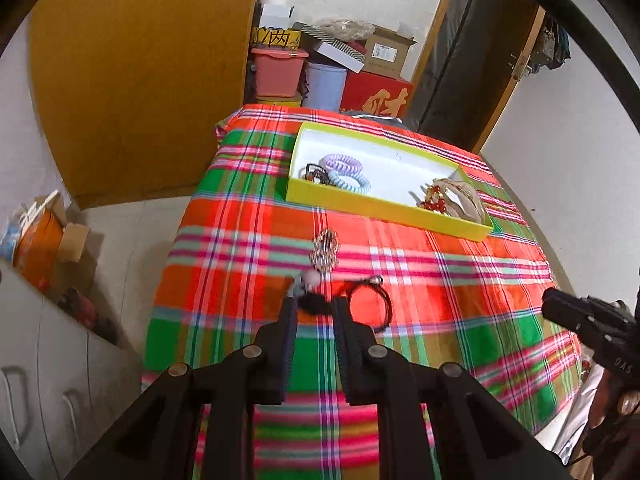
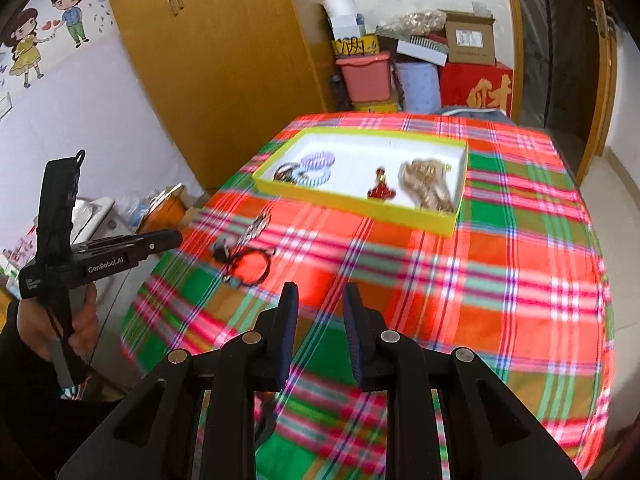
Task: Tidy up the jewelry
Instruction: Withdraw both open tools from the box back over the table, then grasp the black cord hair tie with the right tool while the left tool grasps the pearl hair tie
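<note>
A yellow tray (image 1: 384,208) (image 2: 352,204) sits on the plaid tablecloth and holds spiral hair ties (image 1: 344,164) (image 2: 316,164), a red bead piece (image 1: 434,198) (image 2: 380,190) and beige jewelry (image 1: 464,198) (image 2: 426,186). A beaded bracelet (image 1: 325,250) (image 2: 256,226) and a black hair tie with charms (image 1: 366,300) (image 2: 248,266) lie loose on the cloth. My left gripper (image 1: 314,306) is open just above the hair tie's black pompom end. My right gripper (image 2: 320,292) is open and empty over the cloth.
Boxes, a pink bin (image 2: 366,76) and a blue bucket (image 2: 418,84) are stacked beyond the table's far edge. A wooden wardrobe (image 2: 216,40) stands at the left. White cabinets (image 1: 60,380) are to the table's left.
</note>
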`<action>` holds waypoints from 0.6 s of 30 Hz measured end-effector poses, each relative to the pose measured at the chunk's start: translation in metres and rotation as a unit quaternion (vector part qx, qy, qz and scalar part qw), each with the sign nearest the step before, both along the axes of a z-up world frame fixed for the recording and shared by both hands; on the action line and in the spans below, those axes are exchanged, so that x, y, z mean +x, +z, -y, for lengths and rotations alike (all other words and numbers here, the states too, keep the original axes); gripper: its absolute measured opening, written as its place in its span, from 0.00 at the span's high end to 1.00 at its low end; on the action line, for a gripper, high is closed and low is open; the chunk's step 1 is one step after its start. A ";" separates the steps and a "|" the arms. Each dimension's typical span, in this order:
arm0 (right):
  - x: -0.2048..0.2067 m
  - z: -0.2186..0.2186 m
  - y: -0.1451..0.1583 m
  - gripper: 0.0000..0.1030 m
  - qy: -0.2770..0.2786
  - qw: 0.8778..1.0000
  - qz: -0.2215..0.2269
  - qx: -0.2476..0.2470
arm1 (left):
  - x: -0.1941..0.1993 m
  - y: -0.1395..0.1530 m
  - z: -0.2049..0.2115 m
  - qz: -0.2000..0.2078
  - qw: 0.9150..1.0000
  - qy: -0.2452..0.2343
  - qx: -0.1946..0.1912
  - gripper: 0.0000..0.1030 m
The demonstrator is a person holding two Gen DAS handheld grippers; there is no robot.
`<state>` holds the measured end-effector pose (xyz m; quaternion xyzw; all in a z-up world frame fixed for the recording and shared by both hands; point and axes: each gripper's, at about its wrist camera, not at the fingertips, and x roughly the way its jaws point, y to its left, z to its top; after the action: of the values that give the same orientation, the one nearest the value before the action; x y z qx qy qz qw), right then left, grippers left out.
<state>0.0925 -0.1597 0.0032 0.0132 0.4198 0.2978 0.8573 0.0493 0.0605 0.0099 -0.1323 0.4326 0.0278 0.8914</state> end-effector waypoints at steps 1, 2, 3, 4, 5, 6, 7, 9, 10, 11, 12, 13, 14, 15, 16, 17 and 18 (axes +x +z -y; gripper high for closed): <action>-0.004 0.001 -0.002 0.77 0.001 1.000 -0.003 0.002 | -0.004 -0.001 0.000 0.000 1.000 0.001 -0.002 0.83; -0.008 0.001 -0.003 0.77 0.001 1.000 -0.006 0.004 | -0.007 -0.002 0.000 0.000 1.000 0.001 -0.005 0.83; -0.011 0.000 -0.004 0.77 0.003 1.000 -0.009 0.006 | -0.010 -0.003 0.000 -0.001 1.000 0.000 -0.008 0.83; -0.014 -0.001 -0.005 0.77 0.005 1.000 -0.012 0.006 | -0.013 -0.004 0.001 -0.002 1.000 0.000 -0.009 0.83; -0.017 -0.003 -0.007 0.77 0.008 1.000 -0.015 0.005 | -0.015 -0.005 0.001 -0.005 1.000 0.000 -0.010 0.83; -0.020 -0.006 -0.009 0.77 0.012 1.000 -0.019 0.003 | -0.017 -0.006 0.001 -0.006 1.000 0.001 -0.010 0.83; -0.022 -0.008 -0.011 0.77 0.016 1.000 -0.022 0.001 | -0.018 -0.007 0.001 -0.007 1.000 0.002 -0.011 0.83; -0.025 -0.014 -0.016 0.77 0.025 0.999 -0.030 -0.004 | -0.019 -0.009 -0.002 -0.009 1.000 0.005 -0.013 0.83; -0.026 -0.016 -0.017 0.77 0.029 0.999 -0.032 -0.006 | -0.019 -0.010 -0.003 -0.010 1.000 0.007 -0.014 0.83; -0.026 -0.018 -0.018 0.77 0.031 0.999 -0.032 -0.006 | -0.018 -0.010 -0.005 -0.011 1.000 0.008 -0.014 0.83; -0.026 -0.020 -0.018 0.77 0.034 0.999 -0.032 -0.006 | -0.017 -0.011 -0.007 -0.012 1.000 0.010 -0.015 0.83; -0.025 -0.023 -0.018 0.77 0.037 0.999 -0.032 -0.006 | -0.017 -0.011 -0.008 -0.012 1.000 0.012 -0.016 0.83; -0.024 -0.026 -0.018 0.77 0.041 0.999 -0.030 -0.007 | -0.016 -0.012 -0.009 -0.013 1.000 0.013 -0.017 0.83; -0.022 -0.028 -0.018 0.76 0.043 0.999 -0.029 -0.007 | -0.015 -0.012 -0.011 -0.013 1.000 0.014 -0.017 0.83; -0.020 -0.031 -0.017 0.71 0.045 0.999 -0.029 -0.007 | -0.014 -0.013 -0.013 -0.014 1.000 0.014 -0.017 0.83; -0.018 -0.034 -0.017 0.69 0.047 0.998 -0.028 -0.007 | -0.012 -0.014 -0.014 -0.015 1.000 0.015 -0.018 0.83; -0.016 -0.037 -0.017 0.67 0.050 0.998 -0.028 -0.007 | -0.011 -0.015 -0.015 -0.015 1.000 0.016 -0.019 0.82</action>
<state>0.0763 -0.1226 -0.0133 -0.0056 0.4459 0.3370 0.8292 0.0383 0.0760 -0.0052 -0.1558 0.4444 0.0356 0.8815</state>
